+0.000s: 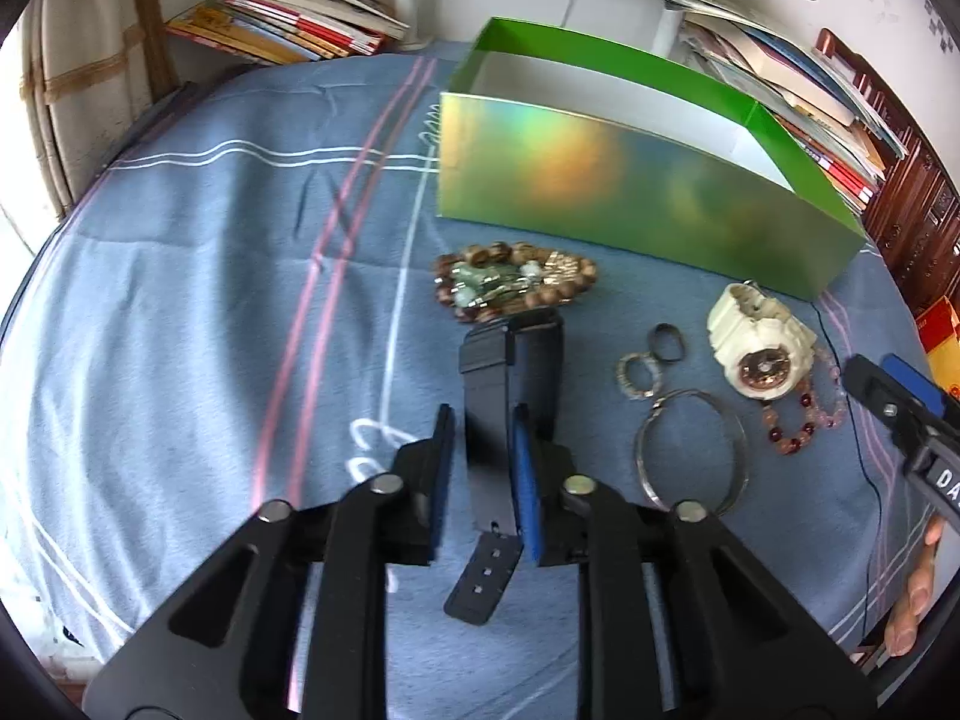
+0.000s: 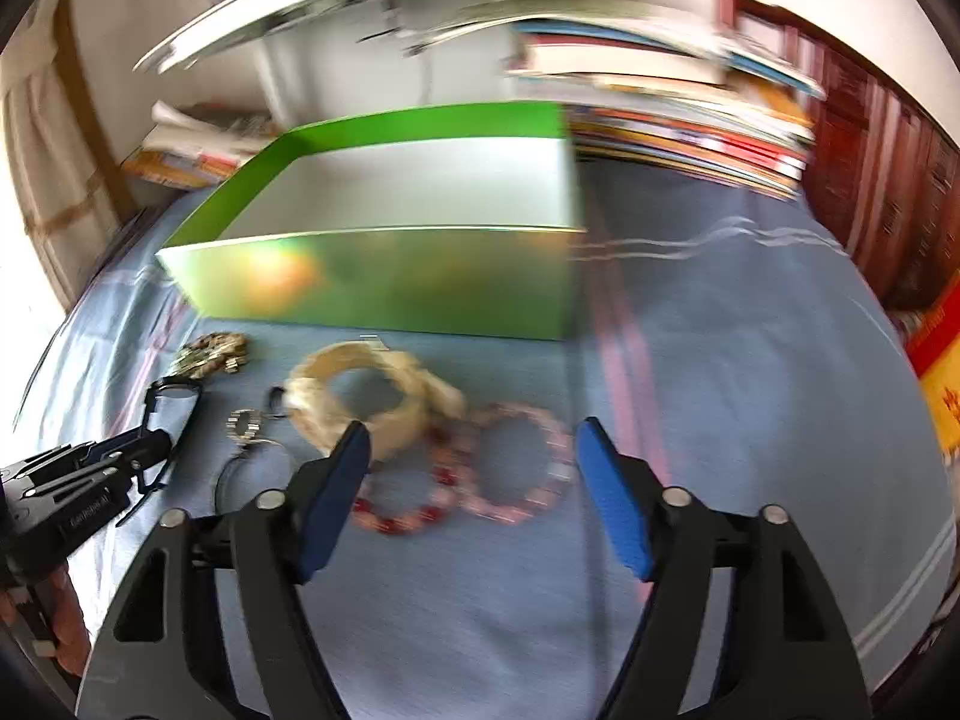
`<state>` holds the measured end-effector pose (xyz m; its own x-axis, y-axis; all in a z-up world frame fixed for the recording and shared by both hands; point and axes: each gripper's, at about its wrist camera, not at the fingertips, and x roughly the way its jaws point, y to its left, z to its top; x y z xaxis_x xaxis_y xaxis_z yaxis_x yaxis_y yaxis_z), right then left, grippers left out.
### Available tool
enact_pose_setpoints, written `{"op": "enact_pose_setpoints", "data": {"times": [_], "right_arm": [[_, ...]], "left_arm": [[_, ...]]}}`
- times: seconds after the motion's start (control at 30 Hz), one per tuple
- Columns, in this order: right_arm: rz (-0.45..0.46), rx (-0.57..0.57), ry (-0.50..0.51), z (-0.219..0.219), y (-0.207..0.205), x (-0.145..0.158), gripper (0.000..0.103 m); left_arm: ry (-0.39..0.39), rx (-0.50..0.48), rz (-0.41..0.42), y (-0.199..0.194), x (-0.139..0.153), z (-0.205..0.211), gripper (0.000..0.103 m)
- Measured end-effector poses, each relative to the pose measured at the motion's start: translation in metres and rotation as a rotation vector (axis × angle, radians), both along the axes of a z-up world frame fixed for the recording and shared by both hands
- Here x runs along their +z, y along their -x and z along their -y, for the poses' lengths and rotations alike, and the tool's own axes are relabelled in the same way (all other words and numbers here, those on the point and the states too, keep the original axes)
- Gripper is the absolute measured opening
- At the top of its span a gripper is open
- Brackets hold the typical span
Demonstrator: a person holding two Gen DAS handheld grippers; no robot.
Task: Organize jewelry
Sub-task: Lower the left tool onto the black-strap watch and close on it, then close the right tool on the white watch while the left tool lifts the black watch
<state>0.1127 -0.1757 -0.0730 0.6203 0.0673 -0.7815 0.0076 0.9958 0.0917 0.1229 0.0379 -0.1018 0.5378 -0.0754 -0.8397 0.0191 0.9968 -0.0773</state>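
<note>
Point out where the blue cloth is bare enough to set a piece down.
Bare: the cloth left of the black watch and box, and right of the pink bracelets. Crowded: the strip before the box, from the brown beads to the white watch.

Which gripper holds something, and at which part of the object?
The left gripper holds the black watch by its strap, below the case. The right gripper is open and holds nothing.

My left hand-held gripper tilts steeply down, its jaws narrowed around a black strap. My right hand-held gripper tilts down too, jaws wide apart, holding nothing.
</note>
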Motion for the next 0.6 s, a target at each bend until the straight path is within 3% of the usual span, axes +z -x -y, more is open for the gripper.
{"op": "enact_pose_setpoints", "data": {"times": [0.1, 0.37, 0.43, 0.5, 0.6], "right_arm": [[-0.015, 0.048, 0.018, -0.025, -0.013, -0.007, 0.082], [-0.041, 0.057, 0.082, -0.052, -0.039, -0.025, 0.081], [-0.037, 0.075, 0.071, -0.052, -0.038, -0.024, 0.071], [-0.029, 0.088, 0.08, -0.053, -0.034, -0.022, 0.067], [-0.021, 0.096, 0.087, -0.054, -0.029, -0.022, 0.065]], "left_arm": [[0.002, 0.022, 0.015, 0.0, 0.001, -0.007, 0.049], [0.022, 0.022, 0.018, -0.013, -0.002, -0.005, 0.05], [0.02, 0.017, 0.022, -0.016, -0.003, -0.003, 0.046], [0.008, 0.016, 0.025, -0.017, -0.004, -0.001, 0.027], [0.038, -0.003, 0.015, -0.017, -0.004, -0.003, 0.012]]}}
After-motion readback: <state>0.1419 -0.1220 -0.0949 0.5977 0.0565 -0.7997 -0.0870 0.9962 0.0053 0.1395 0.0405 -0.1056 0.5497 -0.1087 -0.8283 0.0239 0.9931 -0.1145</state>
